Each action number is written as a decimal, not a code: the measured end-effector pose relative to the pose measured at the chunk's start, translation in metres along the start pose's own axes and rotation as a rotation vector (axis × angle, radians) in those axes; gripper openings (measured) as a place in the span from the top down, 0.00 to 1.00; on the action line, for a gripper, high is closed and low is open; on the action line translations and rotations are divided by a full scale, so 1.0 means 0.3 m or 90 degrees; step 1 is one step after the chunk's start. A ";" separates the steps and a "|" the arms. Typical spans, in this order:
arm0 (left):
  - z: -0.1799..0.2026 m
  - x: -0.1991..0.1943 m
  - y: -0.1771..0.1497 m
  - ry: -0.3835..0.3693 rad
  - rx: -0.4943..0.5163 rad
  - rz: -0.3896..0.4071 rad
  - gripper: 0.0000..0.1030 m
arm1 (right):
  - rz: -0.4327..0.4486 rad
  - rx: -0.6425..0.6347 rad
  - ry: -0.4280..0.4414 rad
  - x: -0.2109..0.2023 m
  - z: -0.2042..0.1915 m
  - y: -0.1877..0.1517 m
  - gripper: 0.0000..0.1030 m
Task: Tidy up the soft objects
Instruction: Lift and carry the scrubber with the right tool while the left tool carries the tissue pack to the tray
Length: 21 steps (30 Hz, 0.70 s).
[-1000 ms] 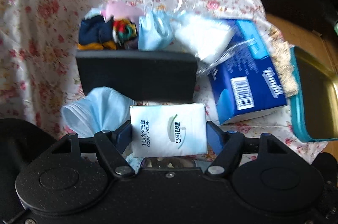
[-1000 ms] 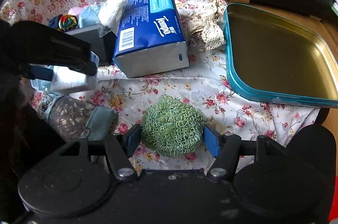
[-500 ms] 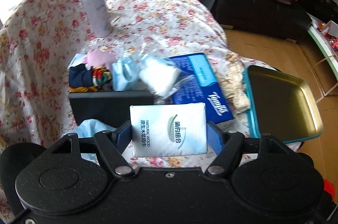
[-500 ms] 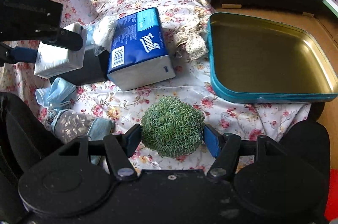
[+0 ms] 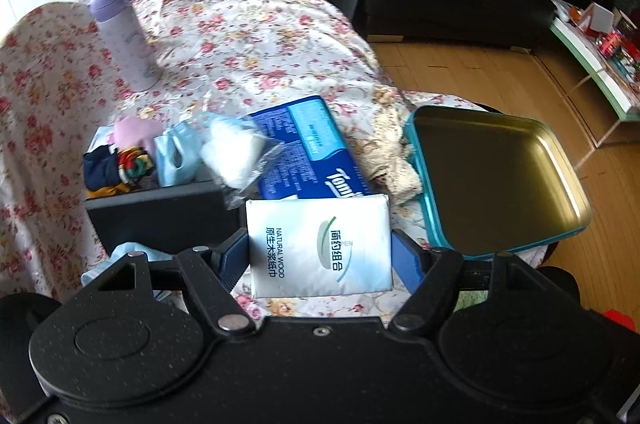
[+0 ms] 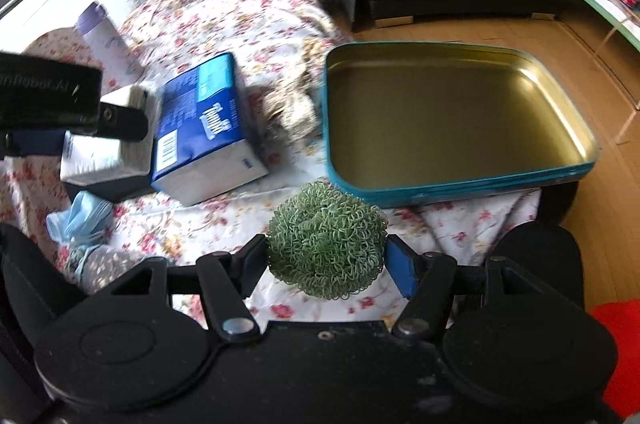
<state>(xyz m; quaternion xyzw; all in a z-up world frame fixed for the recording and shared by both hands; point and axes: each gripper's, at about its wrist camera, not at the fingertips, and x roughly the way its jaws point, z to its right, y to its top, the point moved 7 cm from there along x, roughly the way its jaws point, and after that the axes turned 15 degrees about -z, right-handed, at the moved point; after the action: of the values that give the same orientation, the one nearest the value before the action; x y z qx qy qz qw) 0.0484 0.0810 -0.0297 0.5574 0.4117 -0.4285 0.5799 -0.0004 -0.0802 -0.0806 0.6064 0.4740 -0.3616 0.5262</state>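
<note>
My left gripper [image 5: 320, 256] is shut on a white tissue pack [image 5: 318, 246] and holds it in the air above the floral cloth, left of the teal tin tray [image 5: 436, 224]. The pack also shows in the right wrist view [image 6: 100, 152]. My right gripper [image 6: 326, 260] is shut on a green scrubber ball [image 6: 326, 238], held above the cloth just in front of the tray's near rim [image 6: 460, 186]. The tray holds nothing.
A blue tissue brick [image 6: 204, 128] lies left of the tray, with a beige lace cloth [image 6: 292, 108] between them. A black box [image 5: 160, 214] holds socks, a mask and a plastic bag. A blue mask [image 6: 80, 216] lies on the cloth. A purple bottle [image 5: 124, 36] stands at the back.
Both grippers have risen and drawn back with their loads. The left one has swung right toward the tray. The right one has moved nearer the tray's front rim.
</note>
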 end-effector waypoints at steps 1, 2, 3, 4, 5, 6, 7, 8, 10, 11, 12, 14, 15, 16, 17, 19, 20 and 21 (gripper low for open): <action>0.009 0.000 0.002 0.001 0.004 0.000 0.34 | 0.001 0.005 -0.002 0.000 0.010 0.003 0.39; 0.017 0.002 0.004 0.002 0.009 0.000 0.34 | 0.001 0.011 -0.004 0.001 0.021 0.007 0.39; 0.026 0.005 0.006 0.003 0.013 -0.002 0.34 | 0.001 0.016 -0.006 0.004 0.031 0.010 0.39; 0.034 0.009 0.007 0.003 0.017 -0.003 0.34 | 0.000 0.021 -0.006 0.007 0.041 0.013 0.39; 0.041 0.013 0.008 0.004 0.020 -0.005 0.34 | 0.000 0.024 -0.007 0.009 0.048 0.012 0.39; 0.048 0.017 0.009 0.005 0.024 -0.007 0.34 | -0.001 0.028 -0.007 0.011 0.054 0.013 0.39; 0.055 0.021 0.010 0.007 0.028 -0.008 0.34 | -0.002 0.031 -0.006 0.012 0.061 0.015 0.39; 0.063 0.025 0.010 0.007 0.031 -0.010 0.34 | -0.002 0.034 -0.006 0.013 0.068 0.017 0.39; 0.075 0.033 0.012 0.008 0.036 -0.013 0.34 | -0.002 0.038 -0.005 0.013 0.074 0.018 0.39; 0.080 0.036 0.014 0.007 0.038 -0.015 0.34 | -0.002 0.039 -0.005 0.013 0.077 0.020 0.39; 0.087 0.039 0.015 0.007 0.041 -0.016 0.34 | -0.002 0.040 -0.004 0.015 0.082 0.025 0.39; 0.101 0.042 0.020 0.007 0.046 -0.017 0.34 | -0.001 0.044 -0.004 0.017 0.088 0.032 0.39; 0.107 0.043 0.023 0.006 0.049 -0.017 0.34 | 0.000 0.047 -0.003 0.016 0.093 0.035 0.39; 0.116 0.046 0.026 0.006 0.051 -0.018 0.34 | 0.001 0.049 -0.004 0.014 0.099 0.038 0.39; 0.123 0.047 0.030 0.006 0.053 -0.019 0.34 | 0.003 0.052 -0.005 0.013 0.106 0.042 0.39; 0.138 0.050 0.038 0.003 0.058 -0.020 0.34 | 0.008 0.060 -0.010 0.009 0.125 0.052 0.39; 0.145 0.052 0.042 0.003 0.060 -0.020 0.34 | 0.011 0.066 -0.014 0.008 0.139 0.058 0.39; 0.152 0.055 0.047 0.002 0.062 -0.021 0.34 | 0.013 0.072 -0.019 0.005 0.154 0.066 0.39</action>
<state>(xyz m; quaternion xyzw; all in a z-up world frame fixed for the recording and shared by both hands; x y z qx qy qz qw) 0.0668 0.0351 -0.0395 0.5789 0.4006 -0.4563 0.5442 0.0217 -0.1250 -0.0849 0.6346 0.4389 -0.3912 0.5016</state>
